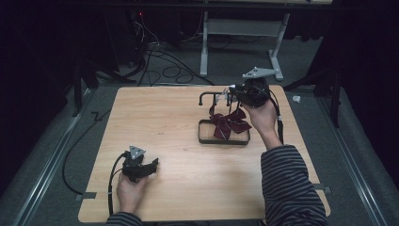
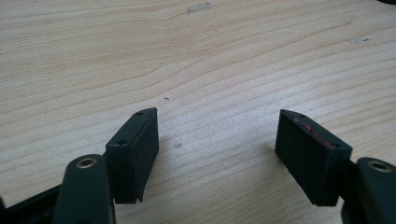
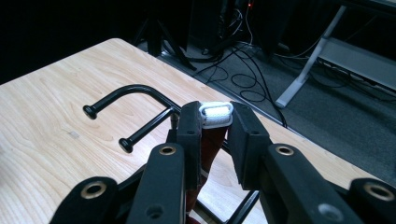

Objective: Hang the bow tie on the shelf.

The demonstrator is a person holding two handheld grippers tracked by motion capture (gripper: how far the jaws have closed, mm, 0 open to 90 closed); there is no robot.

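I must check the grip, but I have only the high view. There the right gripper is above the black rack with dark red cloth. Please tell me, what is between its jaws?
Observer: In the right gripper view, the right gripper is shut on a white clip, with the dark red cloth hanging below it.
Operator: Is the clip already on the rack?
Observer: Not yet. The two black hooks of the rack stand free, left of the jaws.
Operator: And the left gripper?
Observer: The left gripper is open, with bare wooden table between the jaws.
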